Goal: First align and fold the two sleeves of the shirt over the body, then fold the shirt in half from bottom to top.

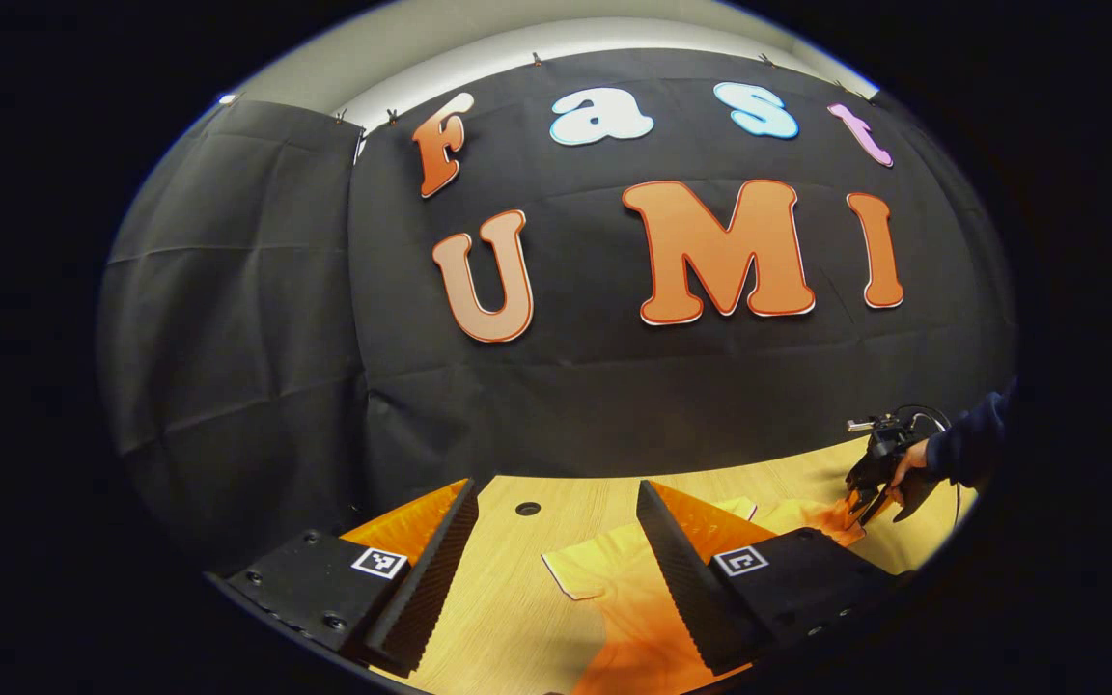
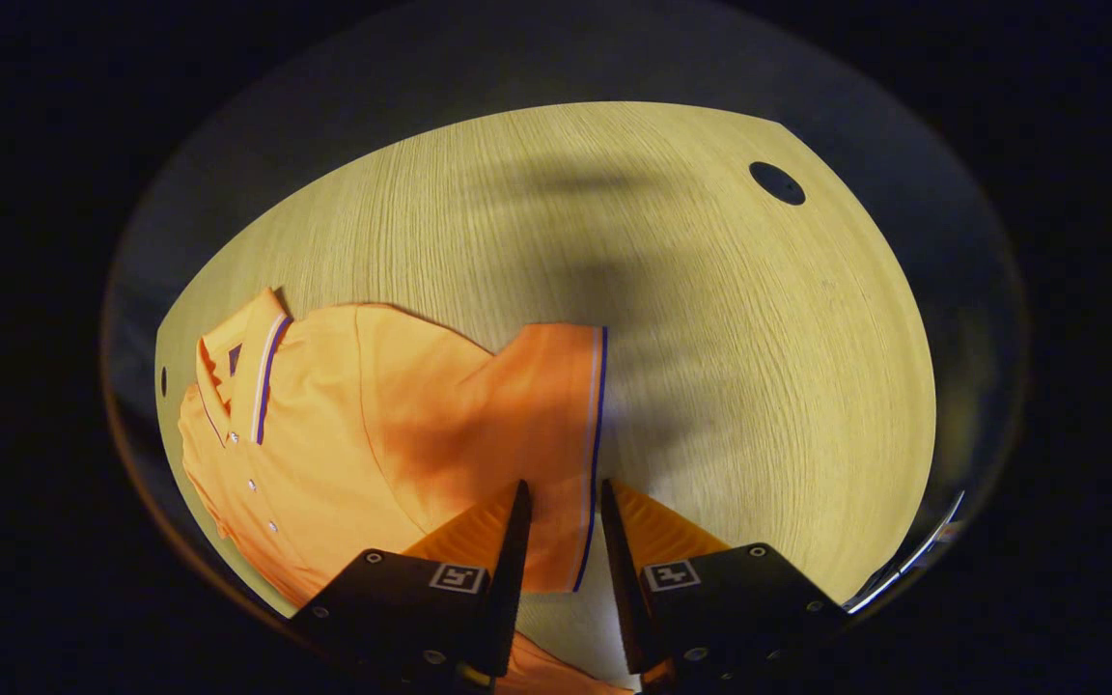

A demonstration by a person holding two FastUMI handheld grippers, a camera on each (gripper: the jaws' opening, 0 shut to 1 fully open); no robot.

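Right tool [image 2: 561, 502] points down at the table [image 2: 710, 319], fingers apart by a narrow gap. The striped cuff of one sleeve [image 2: 556, 405] of the orange shirt [image 2: 344, 425] runs straight into that gap: the cuff edge lies along the tool's own forward line, one finger over sleeve cloth, the other over bare table just beside the hem. Whether either finger touches the cloth, cannot tell; nothing is pinched yet.

Shirt lies flat, collar [image 2: 247, 362] to the left in the right gripper view, body spreading from collar toward the tool. Sleeve sticks out sideways from the body, so the fold over the body would carry the cuff toward the button placket, i.e. leftward in this view.

Left tool [image 1: 556, 521] is held wide open, nothing between its fingers. Shirt [image 1: 614, 579] lies just ahead and slightly right of it, partly under its right finger. In the left gripper view the right tool [image 1: 870, 483] shows farther off, low at the shirt's far edge, a hand [image 1: 908, 463] on it.

Judgement: sleeve-folding step, grasp of first sleeve pending; right tool is the nearer one.
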